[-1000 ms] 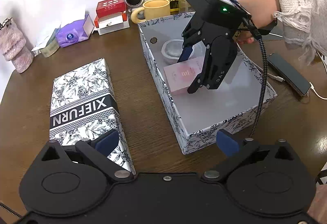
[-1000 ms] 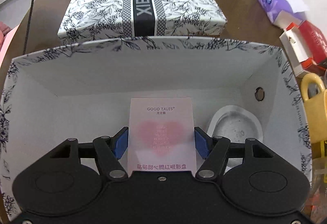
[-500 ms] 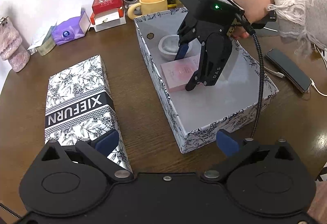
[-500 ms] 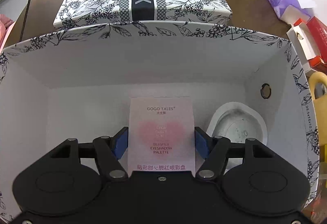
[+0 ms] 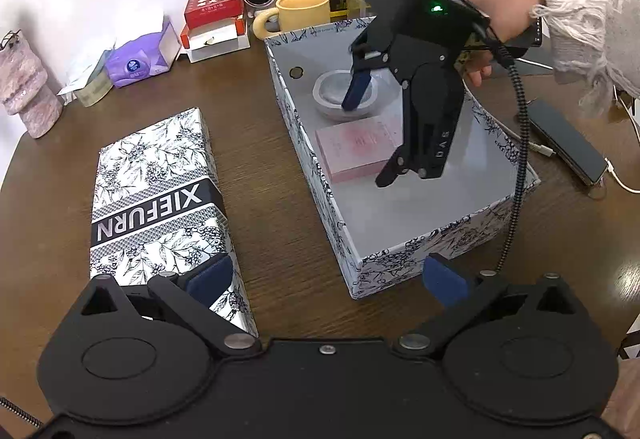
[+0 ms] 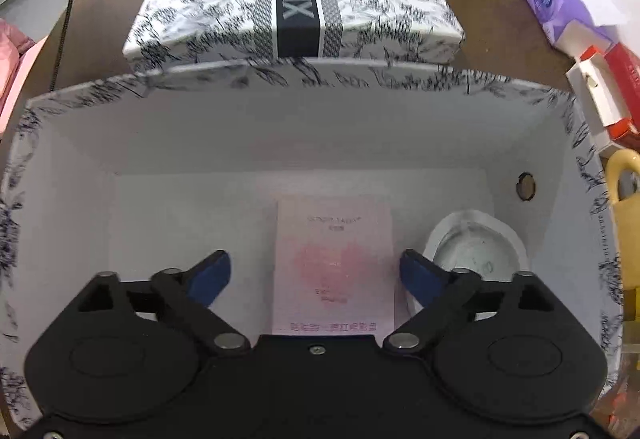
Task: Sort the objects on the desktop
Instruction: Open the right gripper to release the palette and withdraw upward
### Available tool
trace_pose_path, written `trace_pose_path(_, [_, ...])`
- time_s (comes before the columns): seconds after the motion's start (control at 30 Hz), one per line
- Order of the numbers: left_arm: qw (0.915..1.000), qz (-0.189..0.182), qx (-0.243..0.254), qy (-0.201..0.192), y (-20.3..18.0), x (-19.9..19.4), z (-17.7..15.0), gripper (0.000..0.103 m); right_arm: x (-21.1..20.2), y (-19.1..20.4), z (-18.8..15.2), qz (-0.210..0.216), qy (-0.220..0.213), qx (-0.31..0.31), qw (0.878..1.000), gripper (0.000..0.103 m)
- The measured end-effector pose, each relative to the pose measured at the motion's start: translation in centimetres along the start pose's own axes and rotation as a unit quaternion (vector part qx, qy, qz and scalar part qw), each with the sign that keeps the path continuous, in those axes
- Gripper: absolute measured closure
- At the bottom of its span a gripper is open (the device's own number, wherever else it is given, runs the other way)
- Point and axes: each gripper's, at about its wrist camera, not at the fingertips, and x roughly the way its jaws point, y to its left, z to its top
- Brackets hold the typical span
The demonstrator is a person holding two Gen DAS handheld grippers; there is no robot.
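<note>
Two items lie in the open patterned box: a pink palette box flat on the floor and a white round dish at its 3 o'clock. The right gripper hangs over the palette box, jaws just sprung wide, pads clear of both edges. The left gripper is wide and empty over the table, the box lid at its 11 o'clock.
</note>
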Motion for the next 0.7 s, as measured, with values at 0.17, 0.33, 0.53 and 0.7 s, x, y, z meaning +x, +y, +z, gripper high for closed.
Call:
trace_pose_path(0.17, [1.0000,0.002,0.002,-0.005,-0.3,-0.9,0.1,0.000,-3.3,-0.1,0.1,-0.015,-0.040,0.024,0.999,0.000])
trace_pose_path(0.33, [0.9999,0.003,0.013,-0.010,-0.7,-1.9,-0.2,0.000,-7.1,0.7,0.0,-0.044,-0.093,0.052,0.993,0.000])
trace_pose_path(0.53, [0.9993,-0.006,0.034,-0.016,-1.4,-3.4,-0.6,0.000,-10.7,4.4,0.2,-0.099,-0.125,0.067,0.985,0.000])
trace_pose_path(0.7, [0.9976,-0.021,0.063,-0.022,-2.0,-4.5,-1.5,0.000,-13.6,8.7,-0.3,-0.121,-0.135,0.086,0.980,0.000])
